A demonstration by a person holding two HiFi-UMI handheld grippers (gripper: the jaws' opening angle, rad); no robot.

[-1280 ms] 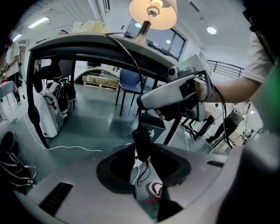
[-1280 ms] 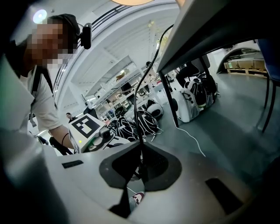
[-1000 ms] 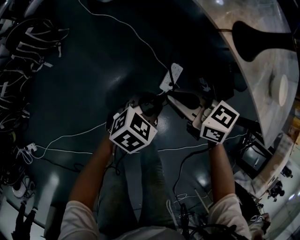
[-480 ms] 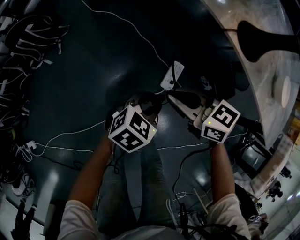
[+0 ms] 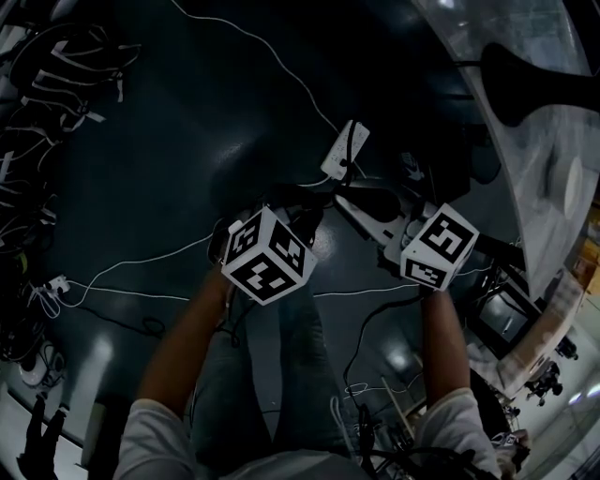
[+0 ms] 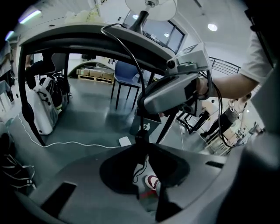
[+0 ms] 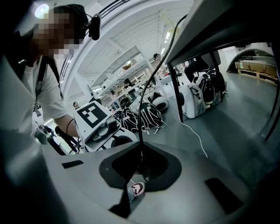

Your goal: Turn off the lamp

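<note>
The lamp (image 6: 151, 6) stands on the round table (image 6: 87, 33), and its black base (image 5: 525, 84) shows in the head view. Its black cord (image 6: 131, 57) drops from the table edge and runs between the jaws of my left gripper (image 6: 142, 151), which are closing; I see a narrow gap between them. The same cord (image 7: 151, 87) comes down straight and taut into my right gripper (image 7: 141, 164), which looks shut on it. In the head view the left gripper (image 5: 298, 202) and right gripper (image 5: 366, 204) point toward each other above the floor.
A white power strip (image 5: 344, 150) with a white cable (image 5: 272, 56) lies on the dark floor just beyond the grippers. Black-and-white bags (image 5: 56, 84) are piled at the left. A blue chair (image 6: 127, 72) and the table legs (image 6: 26, 100) stand under the table.
Both grippers stay where they were, close together over the floor. Only the head view has shifted slightly.
</note>
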